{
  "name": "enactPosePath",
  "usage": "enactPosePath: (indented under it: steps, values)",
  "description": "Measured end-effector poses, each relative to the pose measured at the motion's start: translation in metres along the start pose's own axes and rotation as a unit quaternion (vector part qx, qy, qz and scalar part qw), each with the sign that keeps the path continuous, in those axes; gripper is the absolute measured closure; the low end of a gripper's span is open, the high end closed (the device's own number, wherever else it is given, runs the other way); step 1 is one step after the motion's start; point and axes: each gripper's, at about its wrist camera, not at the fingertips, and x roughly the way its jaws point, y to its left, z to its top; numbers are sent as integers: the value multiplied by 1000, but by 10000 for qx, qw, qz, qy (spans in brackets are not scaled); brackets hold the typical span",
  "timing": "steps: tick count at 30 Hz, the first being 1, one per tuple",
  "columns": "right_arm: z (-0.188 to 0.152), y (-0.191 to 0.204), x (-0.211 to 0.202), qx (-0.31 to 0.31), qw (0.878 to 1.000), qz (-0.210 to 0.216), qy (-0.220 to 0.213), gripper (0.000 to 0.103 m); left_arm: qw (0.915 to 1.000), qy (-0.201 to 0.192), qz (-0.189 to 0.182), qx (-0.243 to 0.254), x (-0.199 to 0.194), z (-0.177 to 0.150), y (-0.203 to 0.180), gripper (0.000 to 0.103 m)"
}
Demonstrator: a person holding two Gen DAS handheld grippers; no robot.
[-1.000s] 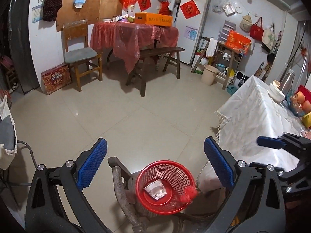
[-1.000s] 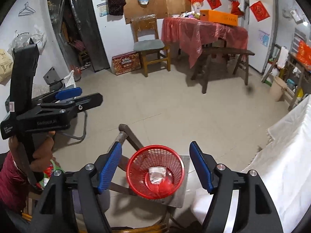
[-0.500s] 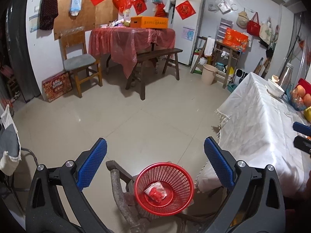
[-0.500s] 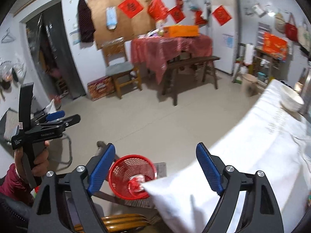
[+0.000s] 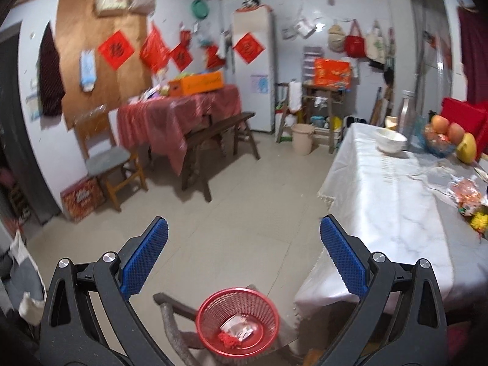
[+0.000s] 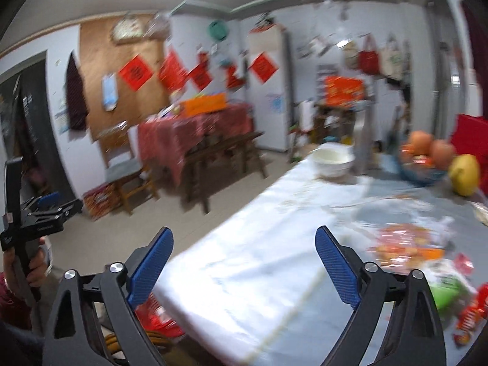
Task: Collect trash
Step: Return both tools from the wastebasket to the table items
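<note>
The left gripper [image 5: 244,262] hangs with jaws wide apart and empty just above the round red plastic mesh basket [image 5: 238,320], which sits on a chair seat beside the white-clothed table [image 5: 396,213] and holds a crumpled wrapper [image 5: 239,329]. The right gripper [image 6: 244,268], its jaws opening with nothing between them, is over that table's near edge. Farther along the cloth lie colourful snack wrappers [image 6: 402,244], blurred, and beyond them a white bowl [image 6: 332,158].

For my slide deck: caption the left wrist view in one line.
Open left tool above a red plastic mesh basket holding crumpled wrappers, beside a white-clothed table.
</note>
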Motion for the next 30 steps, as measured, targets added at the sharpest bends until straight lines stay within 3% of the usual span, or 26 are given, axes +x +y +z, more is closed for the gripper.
enactPosePath:
  steps: [10, 14, 17, 24, 30]
  values:
    - [-28, -117, -98, 803, 9871, -1162, -752, 6, 9949, -103, -941, 333, -12, 14, -102, 7]
    - [-50, -164, -126, 1089, 9719, -1901, -865, 6, 9908, -9, -1269, 464, -7, 10, -146, 7]
    - [-66, -196, -142, 1370, 9625, -2167, -888, 6, 9855, 282, -1546, 636, 3, 4, -183, 7]
    - [-106, -261, -170, 2178, 9417, -2381, -950, 6, 9715, 664, -2199, 587, 17, -2, -249, 7]
    - [-137, -293, -162, 2547, 9397, -2186, -652, 6, 9579, 974, -2614, 681, 27, -9, -299, 7]
